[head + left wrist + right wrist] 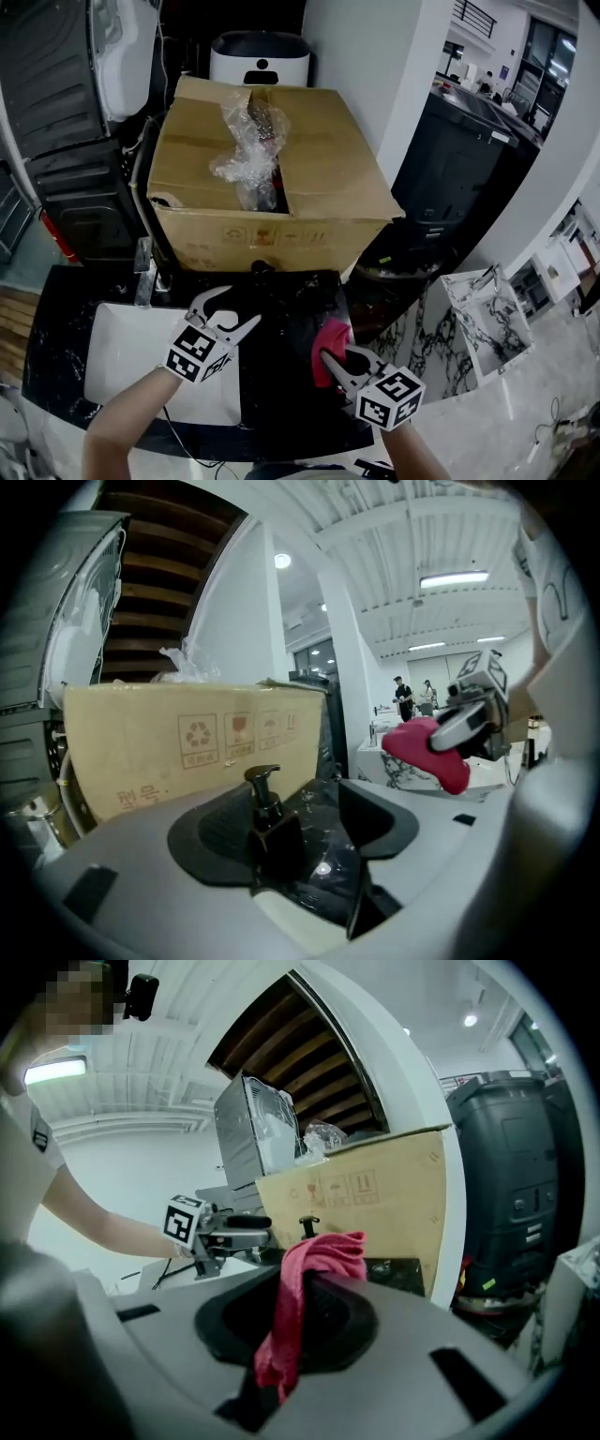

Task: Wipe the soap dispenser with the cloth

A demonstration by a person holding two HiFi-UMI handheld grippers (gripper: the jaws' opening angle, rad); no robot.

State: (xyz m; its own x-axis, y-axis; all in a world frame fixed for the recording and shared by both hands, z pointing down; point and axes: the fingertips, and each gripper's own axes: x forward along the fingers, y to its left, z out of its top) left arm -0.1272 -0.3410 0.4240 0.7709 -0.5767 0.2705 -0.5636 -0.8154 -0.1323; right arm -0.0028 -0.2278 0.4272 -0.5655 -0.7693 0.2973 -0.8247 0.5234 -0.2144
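A cardboard box [281, 178] stands at the back of the black marbled table [291, 412], with clear plastic wrap [246, 141] bunched in its open top. A white sink [122, 352] is set in the table at the left. The left tool [240, 307] hovers by the sink's right edge, its jaws apart and empty. The right tool [330, 360] pinches a pink cloth [334, 339] (the dark soap dispenser [262, 270] barely shows before the box).

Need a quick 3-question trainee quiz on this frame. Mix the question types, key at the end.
1. True or false: the right gripper is shut on the cloth.
2. What stands ahead of the open left gripper? A) soap dispenser B) mug C) sponge
3. Fill in: behind the soap dispenser stands a cardboard ____.

Key: 1 true; 2 A; 3 box.
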